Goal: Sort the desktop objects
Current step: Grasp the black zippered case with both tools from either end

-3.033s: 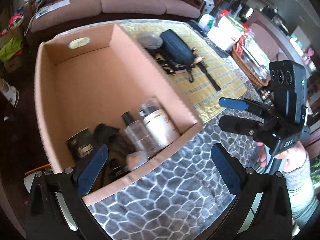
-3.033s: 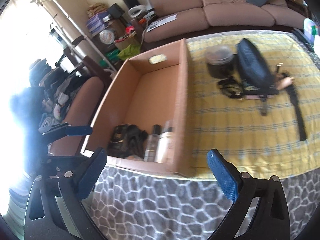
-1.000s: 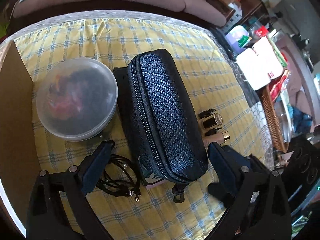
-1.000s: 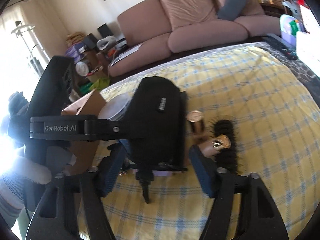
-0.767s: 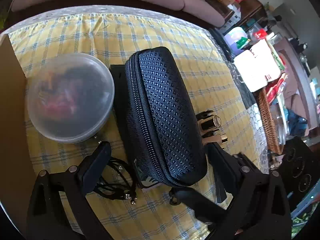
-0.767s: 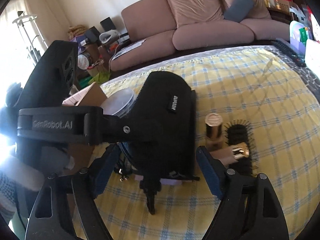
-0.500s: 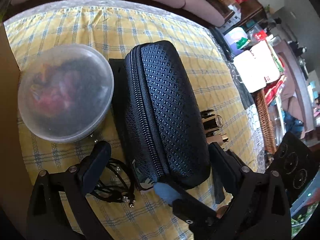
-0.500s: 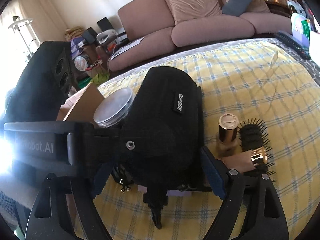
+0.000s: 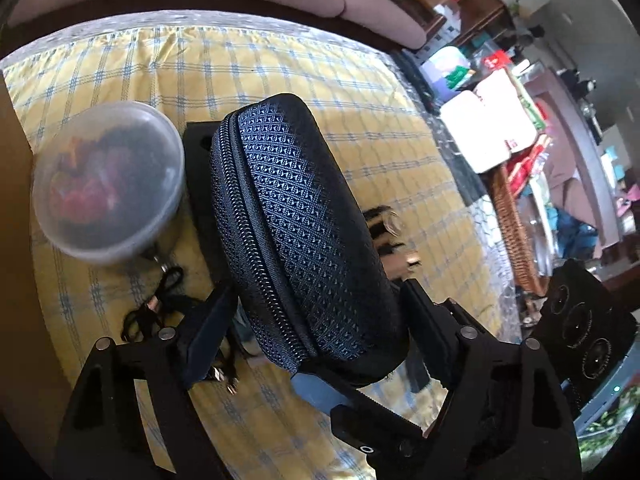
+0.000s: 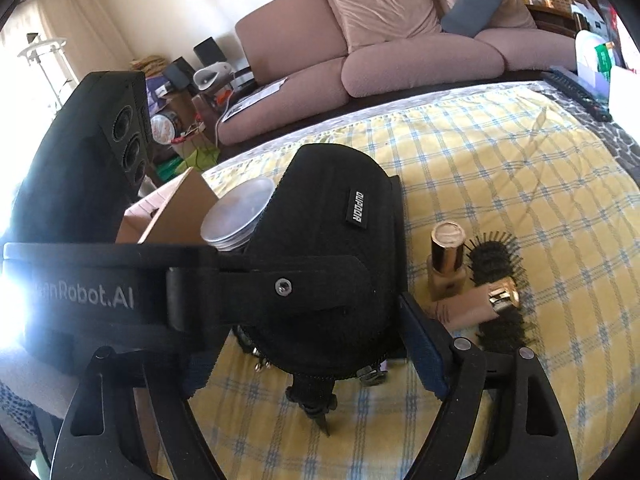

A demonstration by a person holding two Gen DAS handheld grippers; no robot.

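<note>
A dark blue zippered case [image 9: 296,224] lies on the yellow checked cloth. My left gripper [image 9: 316,332] is shut on its near end, one finger on each side. The case also shows in the right wrist view [image 10: 332,240], where my right gripper [image 10: 316,344] straddles its near end with both fingers at its sides; the left gripper's arm crosses in front. A lidded round plastic tub [image 9: 108,184] stands left of the case. A tangle of black cable [image 9: 160,304] lies by its near left side.
A cardboard box [image 10: 172,212] stands at the left. A gold-capped bottle [image 10: 446,256], a tan tube [image 10: 476,304] and a black hairbrush [image 10: 496,292] lie right of the case. A wicker basket [image 9: 512,224] stands beyond the cloth's right edge. A sofa [image 10: 400,44] is behind.
Both grippers moved from the box to the blue case. In the last half second both closed in on its near end, and the left fingers now press its sides.
</note>
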